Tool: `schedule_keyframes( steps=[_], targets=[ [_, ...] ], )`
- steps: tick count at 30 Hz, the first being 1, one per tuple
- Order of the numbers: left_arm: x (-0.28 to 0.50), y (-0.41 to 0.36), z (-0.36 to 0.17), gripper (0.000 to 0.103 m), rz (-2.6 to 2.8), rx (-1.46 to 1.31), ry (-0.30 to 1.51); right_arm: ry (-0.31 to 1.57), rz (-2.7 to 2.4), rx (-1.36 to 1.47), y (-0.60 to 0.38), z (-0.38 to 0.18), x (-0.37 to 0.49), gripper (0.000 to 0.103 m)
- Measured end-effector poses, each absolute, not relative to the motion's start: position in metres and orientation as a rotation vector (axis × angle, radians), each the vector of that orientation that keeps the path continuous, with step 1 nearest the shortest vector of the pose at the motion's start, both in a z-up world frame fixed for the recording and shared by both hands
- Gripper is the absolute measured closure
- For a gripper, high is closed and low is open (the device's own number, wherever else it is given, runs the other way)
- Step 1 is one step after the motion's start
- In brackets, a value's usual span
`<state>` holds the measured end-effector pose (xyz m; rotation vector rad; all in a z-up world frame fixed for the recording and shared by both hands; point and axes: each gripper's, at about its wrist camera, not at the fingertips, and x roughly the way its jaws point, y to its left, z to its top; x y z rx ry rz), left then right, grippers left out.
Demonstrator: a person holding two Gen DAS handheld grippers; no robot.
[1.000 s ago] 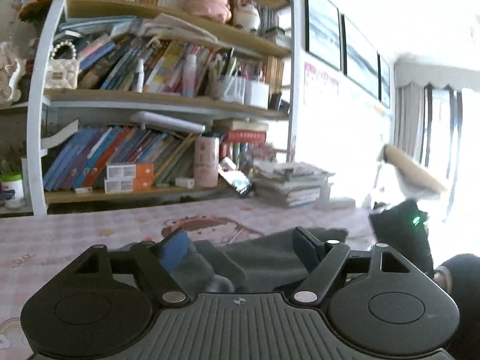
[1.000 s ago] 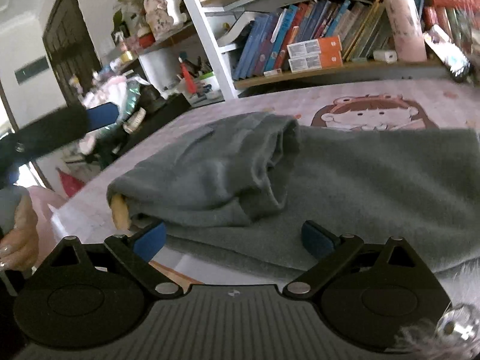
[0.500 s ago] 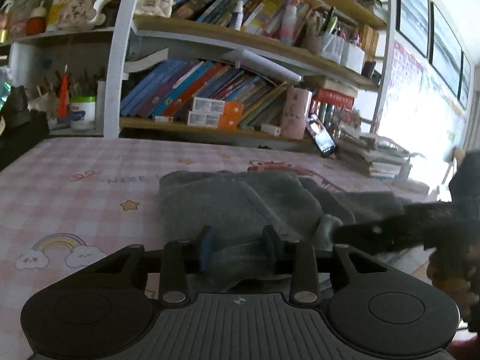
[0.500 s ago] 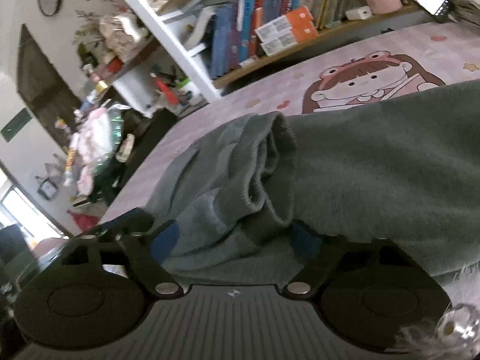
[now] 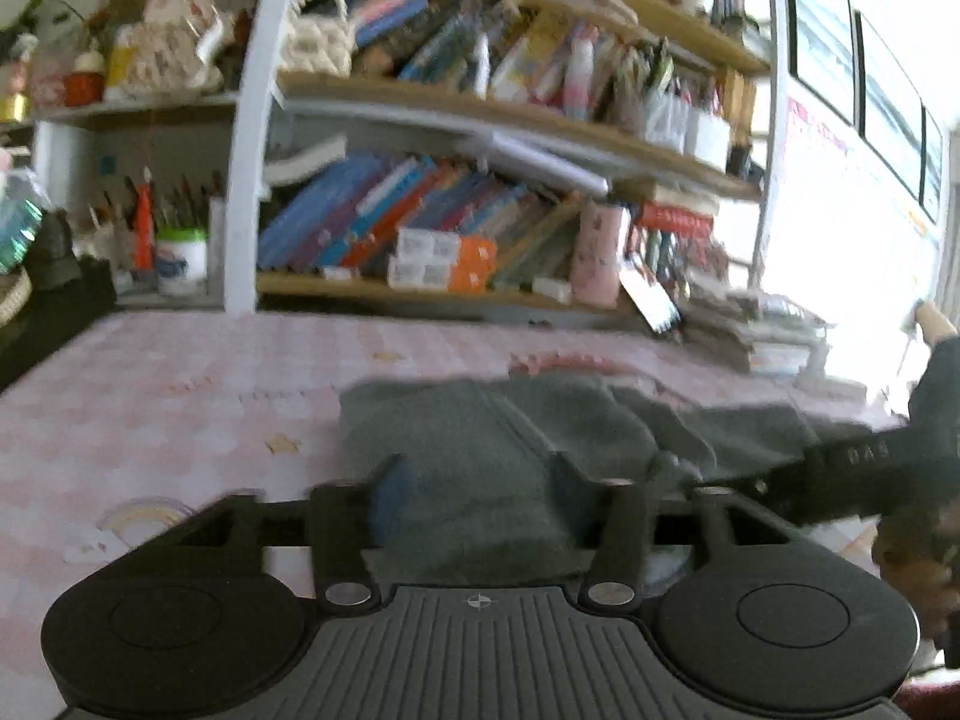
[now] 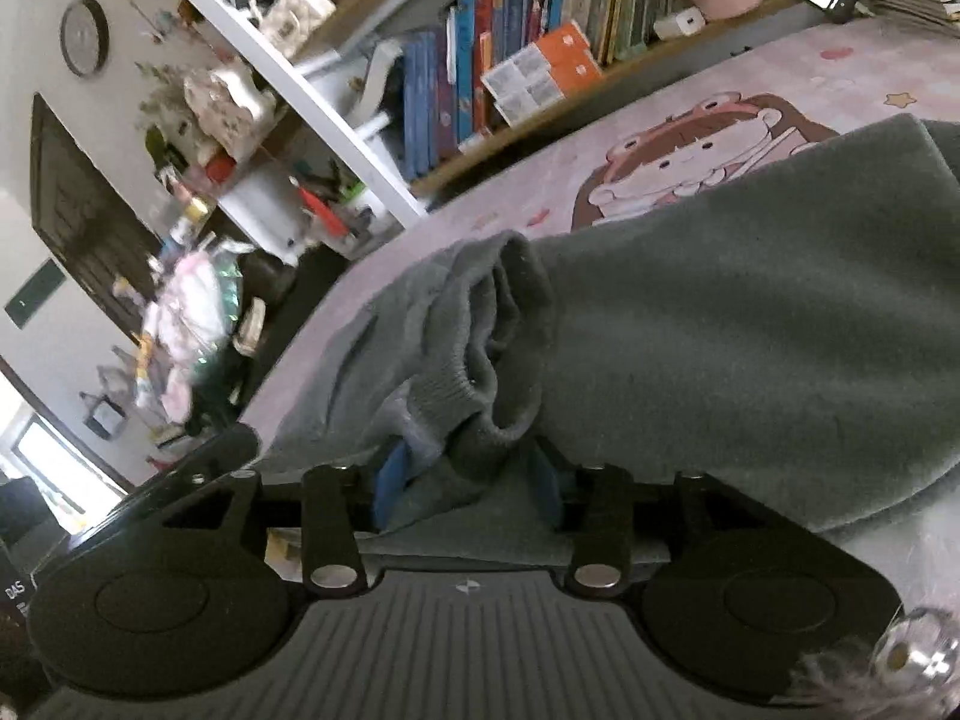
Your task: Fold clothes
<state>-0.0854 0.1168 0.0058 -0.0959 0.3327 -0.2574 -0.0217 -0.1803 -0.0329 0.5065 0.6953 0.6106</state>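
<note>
A grey sweater [image 5: 480, 432] lies crumpled on the pink checked tablecloth [image 5: 180, 396]. My left gripper [image 5: 477, 498] sits low over its near edge. Its jaws are opening, with a fold of grey cloth lying loose between the fingers. In the right wrist view the sweater [image 6: 750, 330] spreads to the right, and its ribbed cuff [image 6: 480, 396] bunches up in front of me. My right gripper [image 6: 471, 483] is closing on that cuff, which fills the gap between the blue pads. The right gripper's black body [image 5: 840, 468] shows at the right edge of the left wrist view.
A bookshelf [image 5: 420, 228] crammed with books and boxes runs along the far side of the table. A stack of books [image 5: 768, 330] and a leaning phone [image 5: 651, 300] stand at the far right. A cartoon girl print [image 6: 690, 168] shows beyond the sweater.
My left jaws pinched narrow on the cloth half a second ago and have spread again. My right jaws came in from wide onto the cuff, and that view has rolled.
</note>
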Motion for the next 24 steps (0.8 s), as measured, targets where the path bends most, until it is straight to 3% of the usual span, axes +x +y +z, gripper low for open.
schedule_keyframes(
  steps=[5, 8, 10, 14, 18, 22, 24],
  targets=[
    [-0.080, 0.137, 0.007, 0.026, -0.241, -0.235, 0.331, 0.486, 0.548, 0.365, -0.181, -0.010, -0.038, 0.055],
    [-0.067, 0.147, -0.004, 0.026, -0.225, -0.337, 0.384, 0.450, 0.535, 0.301, -0.176, -0.008, -0.037, 0.059],
    [-0.056, 0.152, -0.012, 0.026, -0.215, -0.380, 0.425, 0.517, 0.520, 0.295, -0.174, -0.018, -0.027, 0.069],
    [-0.035, 0.158, -0.025, 0.026, -0.243, -0.475, 0.499, 0.594, 0.501, 0.354, -0.182, -0.034, -0.016, 0.071],
    [-0.020, 0.161, -0.034, 0.027, -0.253, -0.574, 0.576, 0.566, 0.469, 0.351, -0.197, -0.035, -0.025, 0.067],
    [-0.012, 0.165, -0.037, 0.027, -0.267, -0.624, 0.594, 0.524, 0.404, 0.244, -0.213, -0.033, -0.040, 0.054],
    [-0.009, 0.169, -0.039, 0.028, -0.267, -0.659, 0.592, 0.513, 0.374, 0.183, -0.220, -0.034, -0.044, 0.054]
  ],
)
